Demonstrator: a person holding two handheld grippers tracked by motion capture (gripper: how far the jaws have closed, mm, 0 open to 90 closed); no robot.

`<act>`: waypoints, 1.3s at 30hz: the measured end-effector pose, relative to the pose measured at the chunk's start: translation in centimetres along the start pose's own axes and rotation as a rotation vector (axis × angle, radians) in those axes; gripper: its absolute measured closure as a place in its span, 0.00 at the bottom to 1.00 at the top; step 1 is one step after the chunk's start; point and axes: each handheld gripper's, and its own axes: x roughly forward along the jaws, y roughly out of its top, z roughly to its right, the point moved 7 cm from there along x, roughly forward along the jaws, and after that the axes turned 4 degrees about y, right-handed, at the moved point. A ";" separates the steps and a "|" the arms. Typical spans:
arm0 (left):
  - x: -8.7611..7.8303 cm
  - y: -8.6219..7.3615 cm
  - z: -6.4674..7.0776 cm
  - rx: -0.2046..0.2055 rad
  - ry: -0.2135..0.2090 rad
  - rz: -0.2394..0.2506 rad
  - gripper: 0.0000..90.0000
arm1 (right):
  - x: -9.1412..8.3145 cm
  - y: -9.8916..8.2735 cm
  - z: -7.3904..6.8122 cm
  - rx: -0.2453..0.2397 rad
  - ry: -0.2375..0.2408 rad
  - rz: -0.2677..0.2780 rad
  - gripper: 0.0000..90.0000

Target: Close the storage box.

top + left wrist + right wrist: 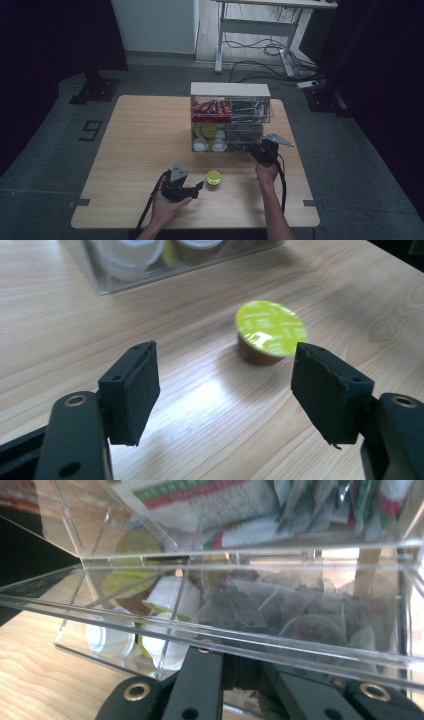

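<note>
Yellow-green foil tops the small brown coffee capsule (270, 332), which stands upright on the pale wooden bench (135, 150), just ahead of the left hand-held gripper (200, 188). That gripper's black jaws gape wide with nothing between them; the capsule sits beyond the pads (134, 390), untouched. The right hand-held gripper (240, 672) is closed tight at the lower front edge of the clear acrylic drawer organiser (231, 117), which holds capsules, red sachets and tea bags.

Left gripper (199, 188) jaws wide apart, right gripper (258, 151) jaws closed, forearms low
</note>
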 end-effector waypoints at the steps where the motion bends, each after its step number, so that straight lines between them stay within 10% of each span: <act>1: -0.2 -0.1 -0.3 -0.003 0.004 0.000 0.31 | 0.0 -0.2 0.1 -0.001 -0.002 -0.004 0.99; 39: -1.8 -2.8 -3.5 -0.072 0.047 -0.029 0.34 | -1.6 -4.7 0.4 -0.007 -0.032 -0.167 0.92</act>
